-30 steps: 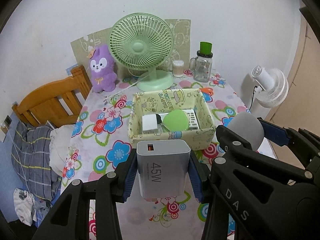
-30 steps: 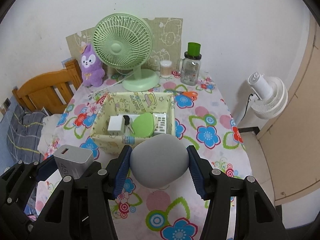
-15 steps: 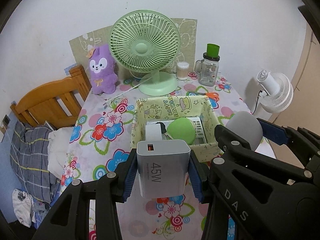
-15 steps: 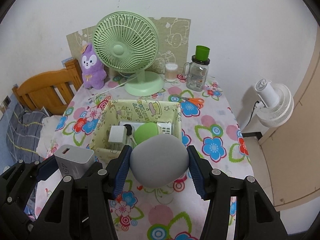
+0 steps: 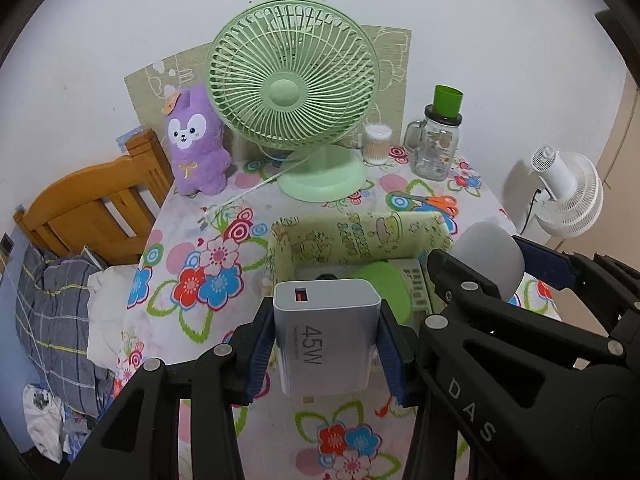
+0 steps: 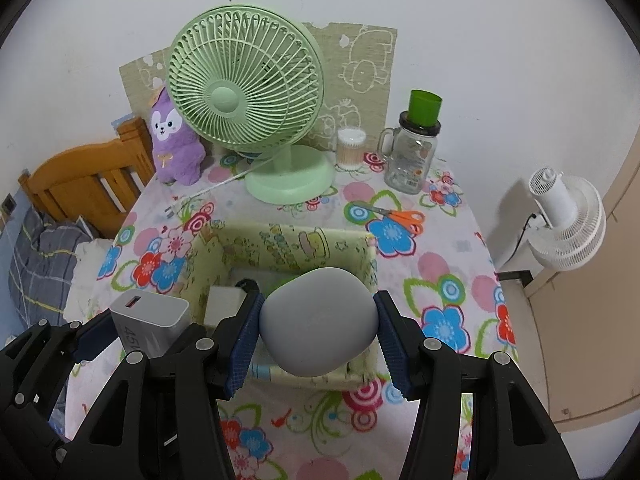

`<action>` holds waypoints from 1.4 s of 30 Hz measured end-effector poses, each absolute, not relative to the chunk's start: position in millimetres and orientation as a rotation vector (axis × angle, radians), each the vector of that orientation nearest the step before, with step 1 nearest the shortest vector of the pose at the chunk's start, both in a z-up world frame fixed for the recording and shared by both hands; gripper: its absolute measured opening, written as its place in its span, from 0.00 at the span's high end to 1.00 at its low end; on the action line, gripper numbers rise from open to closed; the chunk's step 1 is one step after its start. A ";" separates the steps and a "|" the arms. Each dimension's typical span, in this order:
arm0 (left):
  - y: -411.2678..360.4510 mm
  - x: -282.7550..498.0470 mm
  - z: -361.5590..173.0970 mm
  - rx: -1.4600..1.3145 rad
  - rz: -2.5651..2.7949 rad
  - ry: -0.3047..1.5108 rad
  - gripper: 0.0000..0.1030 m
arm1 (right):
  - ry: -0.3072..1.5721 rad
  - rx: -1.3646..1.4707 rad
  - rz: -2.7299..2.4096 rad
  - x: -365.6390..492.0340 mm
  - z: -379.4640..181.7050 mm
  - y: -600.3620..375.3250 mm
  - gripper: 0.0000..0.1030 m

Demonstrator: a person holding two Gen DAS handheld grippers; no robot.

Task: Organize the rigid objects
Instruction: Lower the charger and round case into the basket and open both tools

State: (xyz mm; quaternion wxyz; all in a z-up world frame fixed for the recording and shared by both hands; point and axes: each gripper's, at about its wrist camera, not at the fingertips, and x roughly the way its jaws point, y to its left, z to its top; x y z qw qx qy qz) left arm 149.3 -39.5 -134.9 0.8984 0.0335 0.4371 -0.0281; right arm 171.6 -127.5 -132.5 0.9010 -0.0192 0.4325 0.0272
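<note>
Two grippers, two loads: the left gripper point(image 5: 326, 344) pinches the grey 45W charger point(image 5: 326, 336), and the right gripper point(image 6: 318, 326) squeezes a rounded grey object point(image 6: 318, 320), possibly a small speaker; hard to tell. Both have come forward since a second ago, and the yellow fabric basket point(image 6: 280, 240) that lay well ahead now sits just under the loads, a green round thing point(image 5: 384, 284) already inside. Release into it looks close!

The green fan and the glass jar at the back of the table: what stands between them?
A small round tub of cotton swabs stands between the green fan and the glass jar; both views show it.
</note>
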 end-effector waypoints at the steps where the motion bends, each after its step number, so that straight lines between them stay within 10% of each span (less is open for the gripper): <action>1: -38.8 152.6 -135.4 0.068 -0.056 0.904 0.52 | 0.893 -0.041 0.058 174.5 -133.0 -127.0 0.43; 34: -27.9 245.2 -208.3 0.075 -0.029 1.014 0.53 | 1.002 0.102 0.251 281.1 -222.7 -112.8 0.42; 42: -35.2 247.4 -207.3 0.077 -0.048 1.010 0.53 | 0.992 0.092 0.176 278.3 -218.0 -121.7 0.25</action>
